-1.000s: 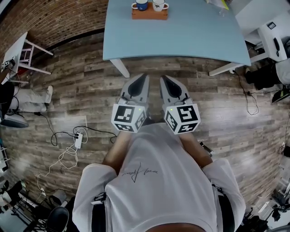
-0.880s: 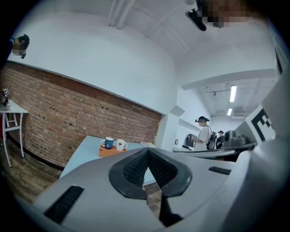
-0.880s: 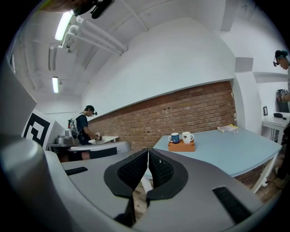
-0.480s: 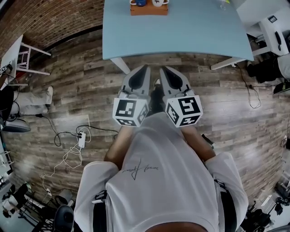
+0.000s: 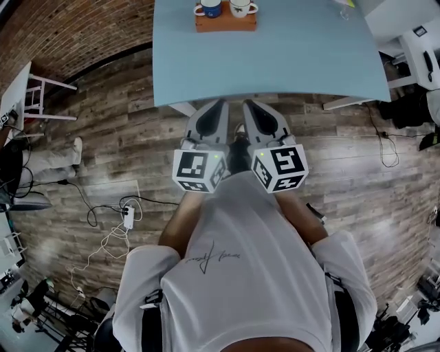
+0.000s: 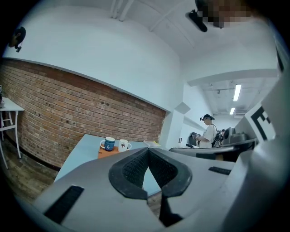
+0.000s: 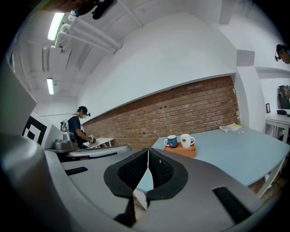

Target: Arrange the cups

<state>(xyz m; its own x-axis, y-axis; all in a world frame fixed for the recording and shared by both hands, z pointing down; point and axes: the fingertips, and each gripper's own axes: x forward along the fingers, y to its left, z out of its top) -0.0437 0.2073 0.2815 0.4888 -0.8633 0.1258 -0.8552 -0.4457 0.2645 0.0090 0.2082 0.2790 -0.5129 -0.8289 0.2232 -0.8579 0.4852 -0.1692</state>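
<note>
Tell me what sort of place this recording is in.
Probably a lab-like workroom or studio, not a home: brick wall, plank floor with a power strip and loose cables, and another person wearing head gear at a side table.

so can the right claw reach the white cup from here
Probably not yet: the right claw is only at the table's near edge, while the white cup sits at the far side. Only bare tabletop lies between.

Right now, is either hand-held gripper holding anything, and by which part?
Nothing. The left hand-held gripper and right hand-held gripper are shut and empty; the blue cup and white cup stand untouched.
</note>
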